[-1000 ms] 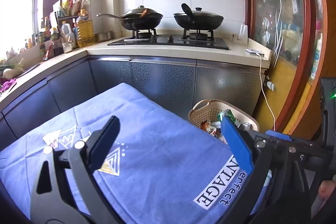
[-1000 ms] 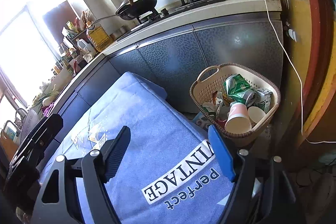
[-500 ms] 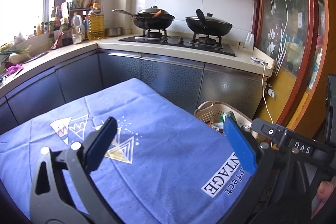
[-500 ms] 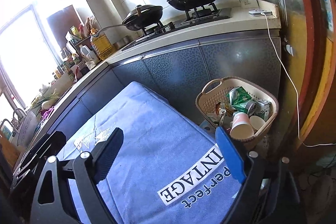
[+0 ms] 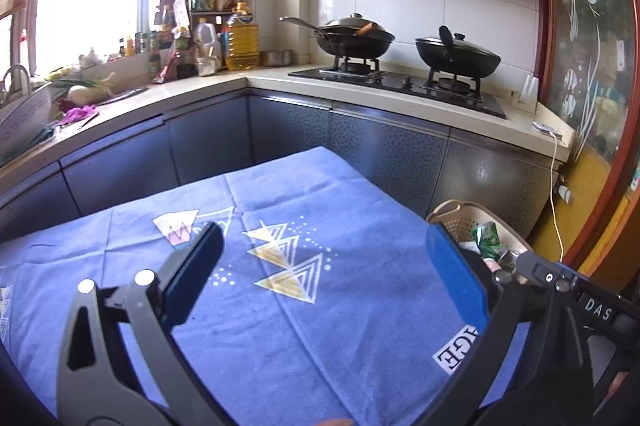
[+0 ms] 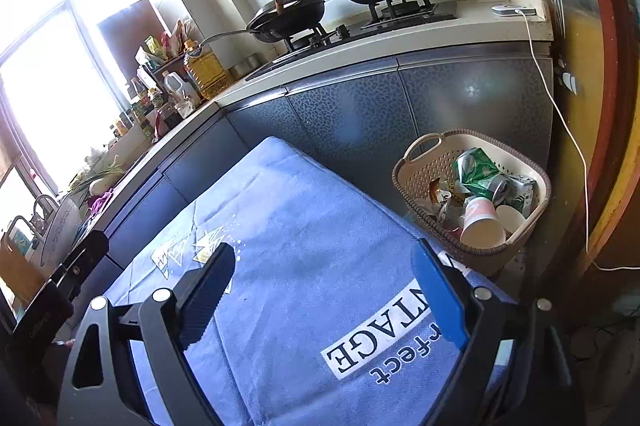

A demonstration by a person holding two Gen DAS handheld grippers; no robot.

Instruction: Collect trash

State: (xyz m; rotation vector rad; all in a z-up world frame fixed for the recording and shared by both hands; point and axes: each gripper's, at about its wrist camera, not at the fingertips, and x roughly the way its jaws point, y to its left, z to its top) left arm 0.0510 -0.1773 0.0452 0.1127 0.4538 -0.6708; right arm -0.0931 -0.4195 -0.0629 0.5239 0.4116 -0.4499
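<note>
A beige plastic basket point(image 6: 490, 256) stands on the floor beside the table, against the cabinet. It holds a crushed green can point(image 6: 476, 170), paper cups point(image 6: 482, 232) and a small carton point(image 6: 524, 190). My right gripper point(image 6: 320, 286) hovers open over the blue cloth point(image 6: 312, 210), left of the basket, with nothing between its fingers. My left gripper point(image 5: 324, 278) is also open and empty above the blue cloth point(image 5: 320, 194). In the left wrist view the basket point(image 5: 450, 212) peeks out behind the right finger, with the green can point(image 5: 486, 236) showing. No loose trash is visible on the cloth.
A counter point(image 5: 400, 102) runs behind the table with a gas hob, two black woks point(image 5: 352, 38) and an oil bottle point(image 5: 242, 42). A white cable point(image 6: 560, 106) hangs down past the basket. A red-framed glass door point(image 5: 588, 66) closes the right side. A sink point(image 5: 24, 122) lies far left.
The left view has swung leftward, so the basket slid to its right edge behind the finger. The right gripper's jaws spread a little wider and it drew back slightly from the basket.
</note>
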